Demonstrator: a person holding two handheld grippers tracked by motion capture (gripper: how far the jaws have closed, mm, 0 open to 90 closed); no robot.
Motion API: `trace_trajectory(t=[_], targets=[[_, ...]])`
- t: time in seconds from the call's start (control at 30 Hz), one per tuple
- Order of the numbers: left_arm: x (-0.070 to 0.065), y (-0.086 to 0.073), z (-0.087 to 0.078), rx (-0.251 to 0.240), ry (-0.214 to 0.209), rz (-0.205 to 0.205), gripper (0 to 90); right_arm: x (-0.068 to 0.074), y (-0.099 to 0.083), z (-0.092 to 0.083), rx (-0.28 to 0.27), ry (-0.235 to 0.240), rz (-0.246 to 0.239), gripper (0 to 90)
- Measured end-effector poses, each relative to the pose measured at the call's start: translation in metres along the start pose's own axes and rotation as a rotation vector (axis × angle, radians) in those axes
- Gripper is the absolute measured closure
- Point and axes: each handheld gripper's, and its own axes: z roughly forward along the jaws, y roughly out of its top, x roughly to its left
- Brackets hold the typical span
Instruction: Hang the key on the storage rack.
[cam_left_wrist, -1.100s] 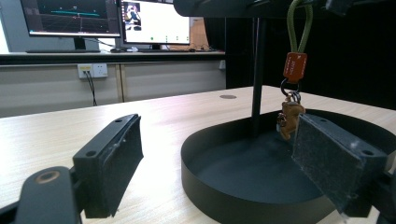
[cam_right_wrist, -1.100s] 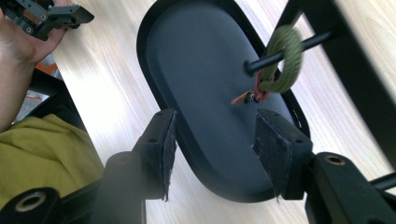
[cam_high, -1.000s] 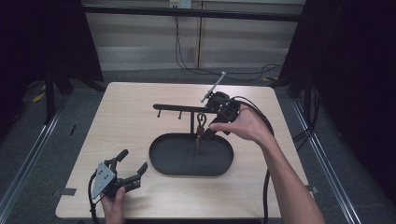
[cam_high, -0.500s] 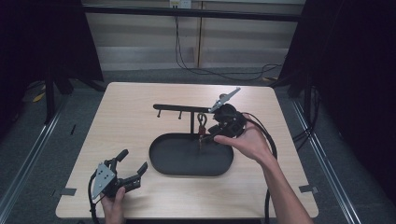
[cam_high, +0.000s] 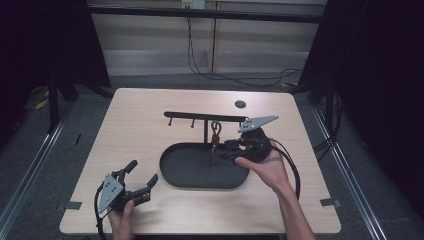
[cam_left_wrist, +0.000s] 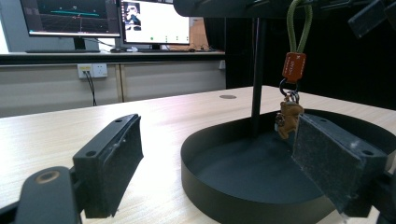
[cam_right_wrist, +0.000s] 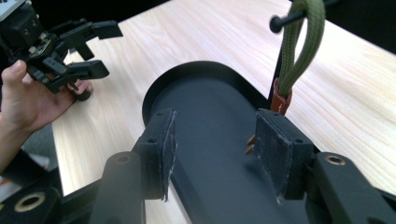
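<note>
Black and oval, the tray (cam_high: 200, 170) lies near the middle of the pale wooden table (cam_high: 140, 120); from its far side rises a thin upright post (cam_left_wrist: 257, 70) that carries a horizontal black bar (cam_high: 200, 116) with short pegs beneath it. An olive-green cord loop (cam_right_wrist: 299, 42) hangs from a peg on that bar, and below it a brown leather tab (cam_left_wrist: 293, 66), a metal ring and a small brown bear-shaped charm (cam_left_wrist: 288, 119) dangle just above the tray's floor; the charm hangs free, gripped by nothing. The right gripper (cam_high: 223, 150), held in the person's right hand (cam_high: 265, 167), sits over the right end of the tray with its jaws pointing left toward the keychain; in the right gripper view the two padded jaws stand clearly apart with the tray floor between them, the leather tab just beyond the right-hand jaw, so the gripper is open and empty. The left gripper (cam_high: 141, 181) rests in the person's left hand (cam_high: 121, 220) near the table's front left corner, well apart from the tray; its jaws are spread wide and hold nothing. In the left gripper view monitors (cam_left_wrist: 112, 17) stand on a ledge in the background.
</note>
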Motion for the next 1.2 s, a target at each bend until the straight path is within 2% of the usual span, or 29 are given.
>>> trace_trajectory(t=[0.07,0.2,0.23,0.27,0.33,0.4,0.47,0.57,0.77,0.8,0.93,0.97,1.0,1.07,1.13,1.2], targets=[[0.0,0.0,0.0,0.0,0.0,0.001,15.7,0.0,-0.009,0.001,-0.038,0.002,0.011,49.5],[0.0,0.0,0.0,-0.002,0.0,-0.002,15.7,-0.002,-0.021,0.005,-0.073,0.024,0.022,50.2],[0.0,0.0,0.0,0.004,0.0,0.006,15.7,-0.001,-0.025,0.007,-0.082,0.02,0.023,49.5],[0.0,0.0,0.0,0.004,0.0,0.006,15.7,0.0,-0.035,0.01,-0.131,0.0,0.033,46.5],[0.0,0.0,0.0,0.004,0.0,0.005,15.7,0.001,-0.042,0.011,-0.166,-0.013,0.045,46.0],[0.0,0.0,0.0,0.004,0.0,0.006,15.7,0.002,-0.052,0.011,-0.214,-0.058,0.052,41.4],[0.0,0.0,0.0,0.0,0.0,0.001,15.7,0.002,-0.062,0.011,-0.24,-0.068,0.069,35.3],[0.0,0.0,0.0,0.0,0.0,0.0,15.7,0.005,-0.081,0.01,-0.302,-0.121,0.057,29.8],[0.0,0.0,0.0,0.0,0.0,0.0,15.7,0.0,-0.116,0.01,-0.351,-0.178,0.093,15.8],[0.0,0.0,0.0,-0.001,0.0,-0.002,15.7,0.0,-0.12,0.01,-0.353,-0.181,0.092,15.1],[0.0,0.0,0.0,0.0,0.0,0.0,15.7,0.002,-0.141,0.013,-0.4,-0.271,0.142,20.5],[0.0,0.0,0.0,-0.001,-0.001,-0.001,15.7,0.003,-0.148,0.014,-0.419,-0.304,0.136,20.5],[0.0,0.0,0.0,0.004,-0.001,0.006,15.7,0.004,-0.15,0.015,-0.427,-0.319,0.137,20.1],[0.0,0.0,0.0,0.004,-0.001,0.006,15.7,0.005,-0.162,0.017,-0.484,-0.333,0.147,19.0],[0.0,0.0,0.0,0.004,0.0,0.006,15.7,0.006,-0.167,0.019,-0.499,-0.374,0.134,19.3],[0.0,0.0,0.0,0.0,0.0,0.001,15.7,0.008,-0.169,0.017,-0.542,-0.392,0.12,19.0]])
